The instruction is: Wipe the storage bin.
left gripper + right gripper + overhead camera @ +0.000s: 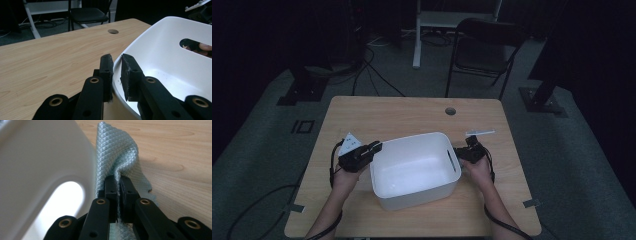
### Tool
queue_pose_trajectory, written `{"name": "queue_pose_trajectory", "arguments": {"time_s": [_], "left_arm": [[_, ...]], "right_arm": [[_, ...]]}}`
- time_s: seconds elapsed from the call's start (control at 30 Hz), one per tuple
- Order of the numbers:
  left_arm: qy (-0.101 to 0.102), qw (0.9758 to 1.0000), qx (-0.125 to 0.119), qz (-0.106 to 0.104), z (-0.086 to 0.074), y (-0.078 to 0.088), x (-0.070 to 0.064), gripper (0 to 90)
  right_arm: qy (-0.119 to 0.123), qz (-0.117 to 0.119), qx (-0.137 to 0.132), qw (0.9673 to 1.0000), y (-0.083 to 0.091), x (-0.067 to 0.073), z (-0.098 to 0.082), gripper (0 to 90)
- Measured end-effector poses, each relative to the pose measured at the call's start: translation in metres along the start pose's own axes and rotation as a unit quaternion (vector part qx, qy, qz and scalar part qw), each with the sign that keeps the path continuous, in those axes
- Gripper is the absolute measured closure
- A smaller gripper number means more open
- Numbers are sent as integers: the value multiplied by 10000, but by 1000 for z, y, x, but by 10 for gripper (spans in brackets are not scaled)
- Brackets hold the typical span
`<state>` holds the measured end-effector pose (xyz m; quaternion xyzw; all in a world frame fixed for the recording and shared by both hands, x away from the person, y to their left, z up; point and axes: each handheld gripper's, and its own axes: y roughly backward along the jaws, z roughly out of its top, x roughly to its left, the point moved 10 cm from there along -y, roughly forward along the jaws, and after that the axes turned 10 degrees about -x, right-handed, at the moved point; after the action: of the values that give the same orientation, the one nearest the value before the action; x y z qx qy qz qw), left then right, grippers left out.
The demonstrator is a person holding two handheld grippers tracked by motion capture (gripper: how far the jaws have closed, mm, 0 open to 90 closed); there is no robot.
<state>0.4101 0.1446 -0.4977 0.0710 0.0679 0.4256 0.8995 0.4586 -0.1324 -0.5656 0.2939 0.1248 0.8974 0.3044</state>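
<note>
L gripper (116, 60) clamped on rim of white tub (414, 170), centre of table (387, 112). R gripper (119, 181) pinched shut on pale blue cloth (120, 152), just outside tub's handle slot. Wiping looks barely begun; inside untouched, I'd judge.

High view dim; room beyond the table (412, 115) near black, light apparently from overhead. White bin (412, 170) glares faintly inside. Gripper views brighter; near jaws soft, the bin wall at left overexposed.
</note>
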Motion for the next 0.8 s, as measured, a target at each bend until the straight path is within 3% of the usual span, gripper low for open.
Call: {"name": "queue_pose_trajectory", "arguments": {"time_s": [0.17, 0.3, 0.53, 0.8], "left_arm": [[-3, 10000, 8, -39, 0, 0, 0, 801], [2, 10000, 7, -50, 0, 1, 0, 801], [-9, 10000, 15, -58, 0, 1, 0, 801], [-18, 10000, 20, -38, 0, 1, 0, 801]], "right_arm": [[-48, -45, 5, 10000, -2, -3, -3, 863], [-109, -51, -218, 9997, 9, -3, 5, 862], [-37, -9, -587, 9983, 46, 3, 12, 862], [159, 78, -873, 9960, 86, 23, 7, 862]]}}
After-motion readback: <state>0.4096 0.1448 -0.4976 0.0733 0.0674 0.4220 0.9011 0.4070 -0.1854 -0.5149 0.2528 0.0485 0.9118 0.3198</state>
